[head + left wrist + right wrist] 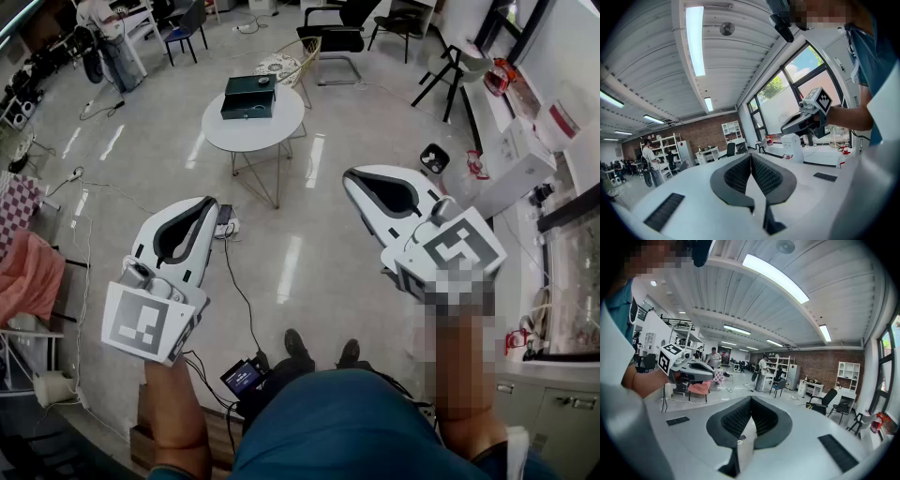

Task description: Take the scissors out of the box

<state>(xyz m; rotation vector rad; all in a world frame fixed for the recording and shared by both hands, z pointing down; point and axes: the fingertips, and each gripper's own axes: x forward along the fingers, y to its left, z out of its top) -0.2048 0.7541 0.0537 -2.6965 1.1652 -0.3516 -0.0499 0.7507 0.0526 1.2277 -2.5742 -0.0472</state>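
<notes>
Far ahead on round counter: dark box untouched, scissors not visible. Left hand-held gripper clenched, empty; right hand-held gripper clenched, empty. Approach, opening, pick all pending.

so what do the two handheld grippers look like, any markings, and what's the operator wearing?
They match. The left gripper and right gripper have white plastic shells, and their curved jaws are lined with black ribbed pads that form a teardrop loop. Each has a marker cube with black-and-white squares at the hand end. The person wears a teal top, and no sleeves reach the forearms.
</notes>
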